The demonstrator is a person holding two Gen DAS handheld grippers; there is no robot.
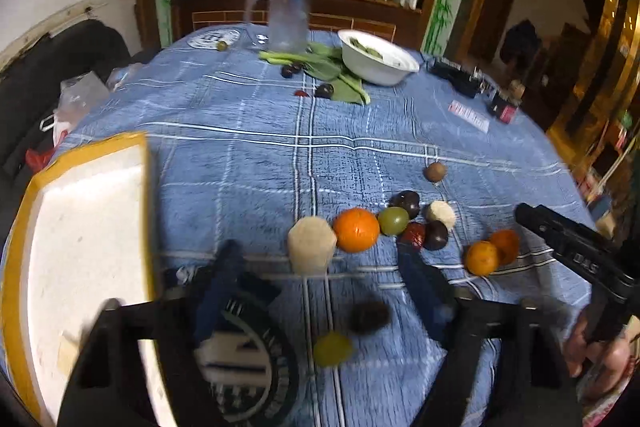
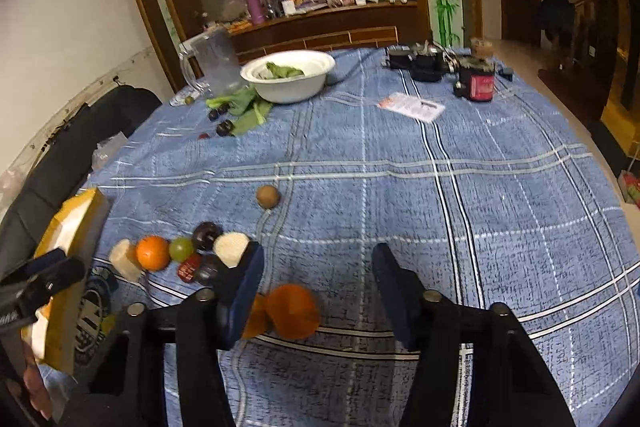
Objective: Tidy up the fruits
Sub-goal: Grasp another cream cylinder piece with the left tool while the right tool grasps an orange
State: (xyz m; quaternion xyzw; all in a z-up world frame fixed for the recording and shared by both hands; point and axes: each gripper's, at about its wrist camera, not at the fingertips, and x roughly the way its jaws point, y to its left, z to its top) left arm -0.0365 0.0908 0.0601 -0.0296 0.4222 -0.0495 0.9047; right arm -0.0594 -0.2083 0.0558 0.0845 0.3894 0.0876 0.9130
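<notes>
Blue tablecloth point(image 2: 400, 155); left gripper point(image 1: 316, 267), right gripper point(image 2: 316, 279) hover low, fingers spread, seemingly gripping nothing.

Ahead of the left gripper point(image 1: 320, 259) a cluster of fruit point(image 1: 384, 227) lies on the table point(image 1: 240, 147), touching one another in a loose row; the nearest piece sits just beyond the fingertips. To that tool's left stands a box point(image 1: 80, 227), and between its fingers lie two more fruits point(image 1: 332, 347). A lone fruit point(image 2: 267, 195) rests farther out, apart from the cluster. From the right gripper point(image 2: 316, 267) the cluster lies ahead and to the left, and a pair of oranges point(image 2: 292, 311) sits just inside its left finger. Far ahead stands a bowl point(image 2: 288, 75), with a jug point(image 2: 214, 61) to its left and leafy greens point(image 2: 244, 107) in front of it
</notes>
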